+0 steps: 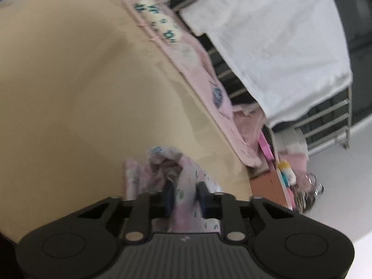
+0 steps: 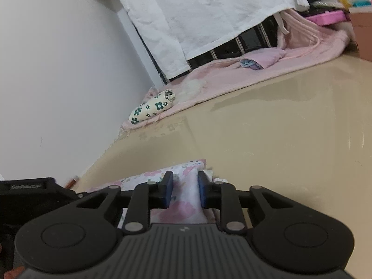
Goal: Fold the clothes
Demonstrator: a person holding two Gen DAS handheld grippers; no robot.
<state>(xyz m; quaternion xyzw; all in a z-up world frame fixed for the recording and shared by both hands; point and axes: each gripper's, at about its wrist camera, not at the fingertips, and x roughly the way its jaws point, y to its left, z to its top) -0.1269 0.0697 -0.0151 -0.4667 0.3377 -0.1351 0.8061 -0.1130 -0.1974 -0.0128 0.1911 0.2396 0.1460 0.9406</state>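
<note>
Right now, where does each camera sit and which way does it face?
Left wrist: on the left gripper, facing along the beige table to the pink blanket; its fingers pinch the floral garment.
Right wrist: on the right gripper, facing the same blanket and the white cloth.
Shared: garment, table, blanket, white cloth.

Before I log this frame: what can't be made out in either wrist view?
- Floral garment: both views show only the bunched part by each gripper; its shape and fold state are hidden behind the gripper bodies.
- Left gripper: motion blur hides the pad contact.
- Shelf clutter, left view: blurred and small.
- Rack: mostly covered by a white sheet.
</note>
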